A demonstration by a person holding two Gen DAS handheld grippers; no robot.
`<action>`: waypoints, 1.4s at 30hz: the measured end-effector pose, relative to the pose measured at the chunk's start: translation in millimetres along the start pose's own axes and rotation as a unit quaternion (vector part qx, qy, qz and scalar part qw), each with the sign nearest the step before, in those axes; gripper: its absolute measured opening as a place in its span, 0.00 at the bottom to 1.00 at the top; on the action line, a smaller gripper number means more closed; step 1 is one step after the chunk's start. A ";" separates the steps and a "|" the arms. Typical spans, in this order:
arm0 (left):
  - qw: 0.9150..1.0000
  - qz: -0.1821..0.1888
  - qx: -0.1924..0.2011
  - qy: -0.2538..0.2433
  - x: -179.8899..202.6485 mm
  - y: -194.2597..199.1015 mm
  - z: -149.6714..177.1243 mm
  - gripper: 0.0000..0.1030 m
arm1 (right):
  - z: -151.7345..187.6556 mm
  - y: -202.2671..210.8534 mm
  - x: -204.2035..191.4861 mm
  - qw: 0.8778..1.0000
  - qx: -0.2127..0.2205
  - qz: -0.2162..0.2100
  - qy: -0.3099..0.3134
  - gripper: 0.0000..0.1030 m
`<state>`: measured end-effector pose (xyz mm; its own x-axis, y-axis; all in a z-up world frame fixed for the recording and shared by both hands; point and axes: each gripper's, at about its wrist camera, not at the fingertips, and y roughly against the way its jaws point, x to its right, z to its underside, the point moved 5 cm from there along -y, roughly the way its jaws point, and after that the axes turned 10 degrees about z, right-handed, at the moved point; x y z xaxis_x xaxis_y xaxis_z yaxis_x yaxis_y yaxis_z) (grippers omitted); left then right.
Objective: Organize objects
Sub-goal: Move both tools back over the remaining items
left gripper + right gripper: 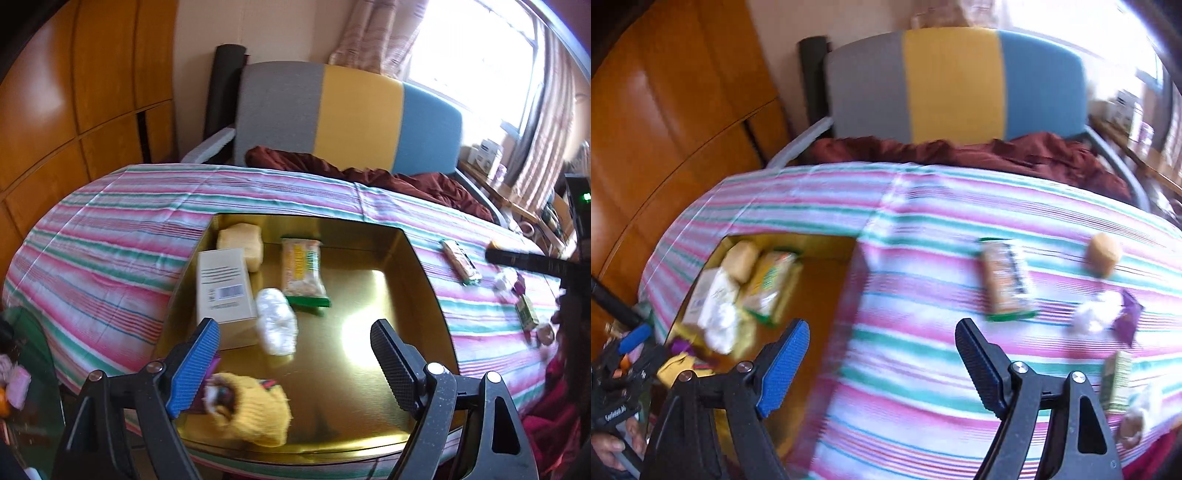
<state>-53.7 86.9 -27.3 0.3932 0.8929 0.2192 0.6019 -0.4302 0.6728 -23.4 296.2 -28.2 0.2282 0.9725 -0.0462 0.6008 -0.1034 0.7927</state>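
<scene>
With both the left gripper [295, 343] and right gripper [882, 343] wide open and empty, several items already lie in the gold tray [369, 295] under the left one, while a snack bar [1006, 280] and small bits ahead of the right one look left to sort.

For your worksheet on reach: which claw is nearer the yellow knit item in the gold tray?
Left. The left claw hangs just above the yellow knit item, which lies under its blue finger. The right claw is over the striped cloth, beside the tray.

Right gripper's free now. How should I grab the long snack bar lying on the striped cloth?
Grip the snack bar across its narrow width at mid-length, coming from above. It lies flat and apart from its neighbours, so the right gripper can straddle its long edges.
</scene>
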 end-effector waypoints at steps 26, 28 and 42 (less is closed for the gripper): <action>0.985 0.094 -0.056 -0.130 154.0 -60.2 -23.3 0.85 | 24.8 11.2 305.1 0.917 0.040 0.176 -0.356 0.81; 0.983 0.104 -0.064 -0.137 167.7 -69.2 -26.1 0.86 | 30.0 8.9 308.3 0.912 0.033 0.156 -0.378 0.81; 0.975 0.130 -0.142 -0.115 233.0 -162.7 -45.2 0.89 | 40.9 5.5 315.2 0.897 0.028 0.092 -0.431 0.81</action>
<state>-91.4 370.9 -53.8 0.6716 0.6913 0.2665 0.2579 -0.5554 0.7906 83.3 593.7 -63.3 0.8202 0.4188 -0.3898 0.5247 -0.2790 0.8043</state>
